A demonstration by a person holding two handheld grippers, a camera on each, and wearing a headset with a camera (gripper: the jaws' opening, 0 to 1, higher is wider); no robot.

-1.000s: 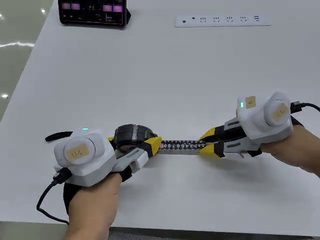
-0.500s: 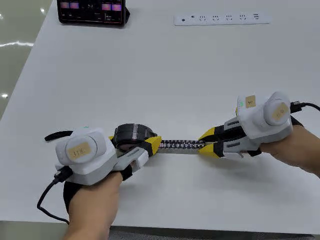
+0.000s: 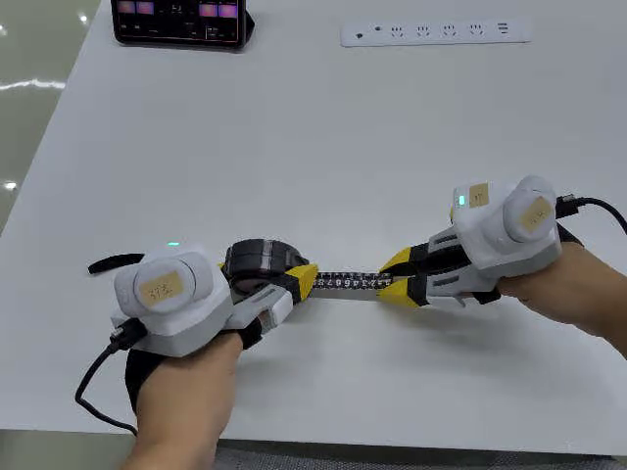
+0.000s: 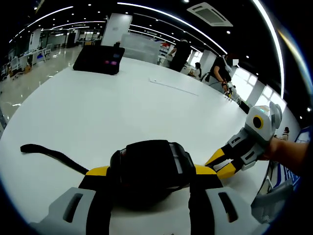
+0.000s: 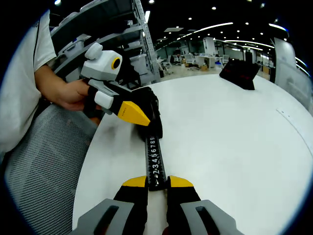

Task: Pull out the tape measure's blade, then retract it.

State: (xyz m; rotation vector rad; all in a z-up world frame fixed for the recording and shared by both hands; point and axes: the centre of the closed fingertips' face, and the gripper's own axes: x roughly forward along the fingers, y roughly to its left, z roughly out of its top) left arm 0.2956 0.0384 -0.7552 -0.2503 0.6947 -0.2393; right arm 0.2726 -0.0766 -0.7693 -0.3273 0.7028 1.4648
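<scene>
Less blade point(image 3: 351, 282) shows now than a second ago. The right tool point(image 3: 394, 279) has come in toward the case point(image 3: 263, 260), and the numbered strip between them is a little shorter. The left tool point(image 4: 151, 172) has hardly moved. It keeps the case pinned near the front edge of the desk point(image 3: 294, 147), jaws clenched on its two flanks. The right tool's jaws are pinched on the blade's free end, one yellow tip on either side, as the right gripper view shows plainly. I judge this to be the return leg: the pull-out looks done, and the blade is being fed back under control rather than let snap home. Some travel is left, since a row of single-digit numerals lies outside the case.

The case is black, round and chunky, with ribbed panels, and a black strap point(image 3: 113, 264) trails off to its left on the desk. The blade is narrow and dark with pale numerals. It runs straight from the case mouth to the right tool, low over the desk; whether it touches the surface I cannot tell.
</scene>
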